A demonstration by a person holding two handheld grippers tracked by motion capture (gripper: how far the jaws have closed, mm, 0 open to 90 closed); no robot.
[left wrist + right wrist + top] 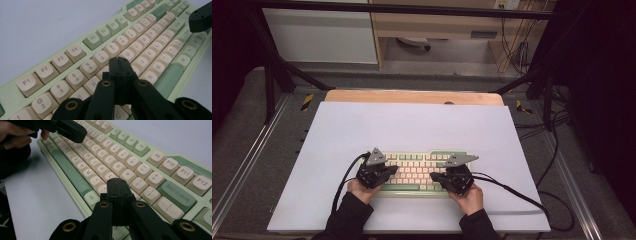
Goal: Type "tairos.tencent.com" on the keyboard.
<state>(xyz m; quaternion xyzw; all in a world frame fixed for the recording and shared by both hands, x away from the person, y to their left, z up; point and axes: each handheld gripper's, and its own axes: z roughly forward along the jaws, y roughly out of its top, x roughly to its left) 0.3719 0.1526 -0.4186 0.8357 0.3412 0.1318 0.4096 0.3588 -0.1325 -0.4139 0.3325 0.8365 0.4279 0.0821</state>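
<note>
Plainly, one pale-green plastic keyboard (419, 172) with cream keycaps and darker green modifier keys lies on the white desk (412, 125). Two black claws, left claw (120, 61) and right claw (117, 182), hover over its keys, each closed on nothing.

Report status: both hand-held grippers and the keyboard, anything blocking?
Left hand-held gripper shut, empty, over the letter keys. Right hand-held gripper shut, empty, over the keys left of Backspace. Keyboard flat on the white table. Nothing in the way.
</note>
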